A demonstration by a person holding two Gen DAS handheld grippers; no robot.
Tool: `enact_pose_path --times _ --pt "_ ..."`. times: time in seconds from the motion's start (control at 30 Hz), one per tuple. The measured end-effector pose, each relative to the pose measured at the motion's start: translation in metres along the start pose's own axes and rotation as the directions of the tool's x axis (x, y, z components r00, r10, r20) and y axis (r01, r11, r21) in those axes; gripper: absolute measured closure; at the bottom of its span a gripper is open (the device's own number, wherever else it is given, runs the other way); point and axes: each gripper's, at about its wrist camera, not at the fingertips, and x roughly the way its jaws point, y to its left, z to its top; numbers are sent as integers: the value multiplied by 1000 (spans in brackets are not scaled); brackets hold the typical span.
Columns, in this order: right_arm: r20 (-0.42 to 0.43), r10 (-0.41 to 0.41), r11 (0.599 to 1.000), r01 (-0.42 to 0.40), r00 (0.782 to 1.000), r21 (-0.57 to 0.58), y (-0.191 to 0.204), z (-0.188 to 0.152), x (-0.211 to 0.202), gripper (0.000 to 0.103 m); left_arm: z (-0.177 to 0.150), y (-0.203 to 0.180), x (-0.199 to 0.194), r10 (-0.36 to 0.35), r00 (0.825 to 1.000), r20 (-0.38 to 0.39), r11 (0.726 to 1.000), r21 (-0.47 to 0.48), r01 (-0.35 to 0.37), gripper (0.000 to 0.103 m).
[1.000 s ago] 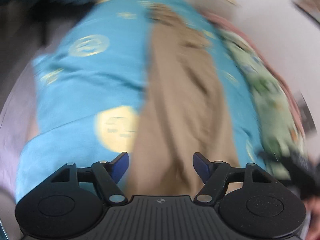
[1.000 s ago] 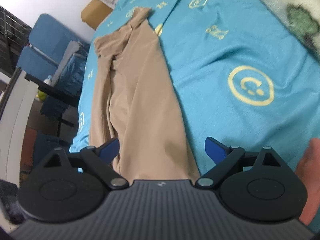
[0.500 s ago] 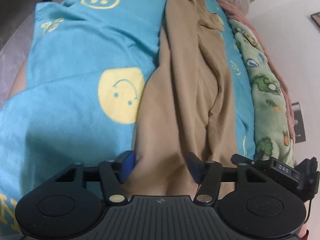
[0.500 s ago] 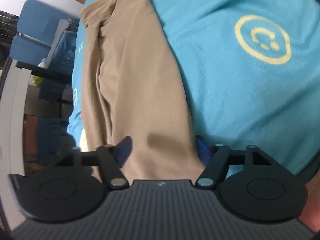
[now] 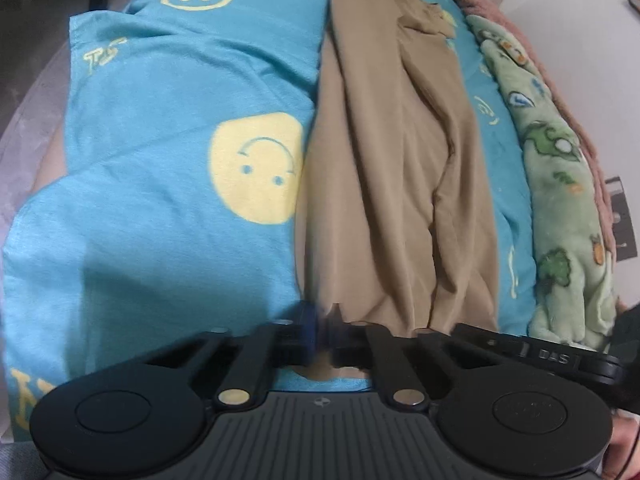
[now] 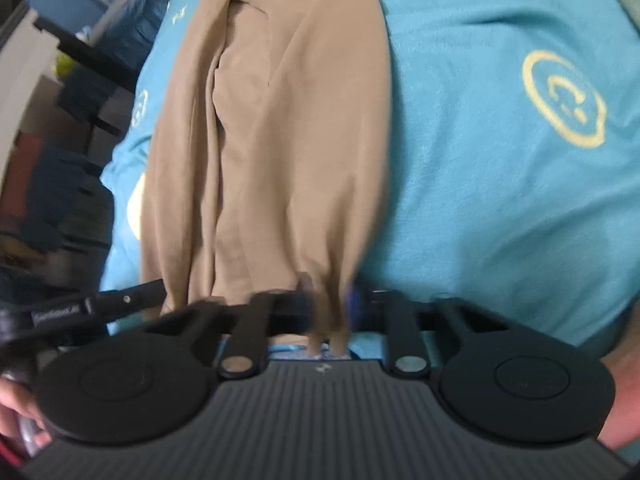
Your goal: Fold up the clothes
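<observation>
Both pairs of tongs have closed since half a second ago: the left tongs (image 5: 326, 326) now pinch the near hem of the tan garment (image 5: 396, 168) at its left corner, and the right tongs (image 6: 330, 306) pinch the same hem at its right corner. That garment lies in a long strip on the blue smiley sheet (image 5: 168, 200) of the bed, its long axis running straight away from both tongs. Each hand sits equally near, so the next fold likely carries this end toward the far end.

left gripper (image 5: 323, 330) closed, right gripper (image 6: 330, 312) closed
</observation>
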Motion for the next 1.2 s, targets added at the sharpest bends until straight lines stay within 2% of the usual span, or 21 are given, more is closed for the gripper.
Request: enact_pose_path --times 0.1,0.23,0.3,0.4,0.47,0.57,0.7,0.8,0.83,0.9,1.0,1.2 --pt "77 73 997 -76 994 25 0 4 -30 89 6 -2 -26 -111 989 92 991 -57 117 99" --pt "194 125 990 -136 973 41 8 16 -83 90 12 -19 -71 -226 947 227 967 -67 247 99" --pt "251 151 986 -163 956 24 18 22 -114 90 17 -38 -93 -260 925 278 956 -58 287 99" --pt "323 177 983 -181 930 -17 23 22 -158 90 12 -58 -137 -283 897 339 954 8 298 100" --pt "352 184 983 -177 918 -54 30 12 -178 90 -3 -66 -155 -283 888 362 956 35 291 100" --pt "362 192 981 -163 912 -109 30 -13 -189 90 -47 -64 -170 -280 886 370 959 60 278 100" --pt "328 200 978 -170 923 -118 5 -78 -185 91 -125 -49 -168 -253 908 335 967 68 245 100" --pt "292 214 977 -196 932 -88 -11 -120 -175 91 -161 -49 -157 -205 927 313 979 83 189 100" --pt "298 221 975 -205 929 -85 -16 -128 -175 91 -166 -50 -155 -208 928 309 978 78 193 100" --pt "323 220 975 -202 921 -88 -14 -130 -181 91 -167 -56 -159 -206 923 326 978 75 192 100" --pt "354 214 977 -204 911 -65 -10 -110 -190 91 -146 -65 -165 -208 915 346 978 60 200 100" --pt "414 186 982 -185 891 -45 2 -43 -183 91 -66 -93 -138 -126 905 407 991 85 100 99"
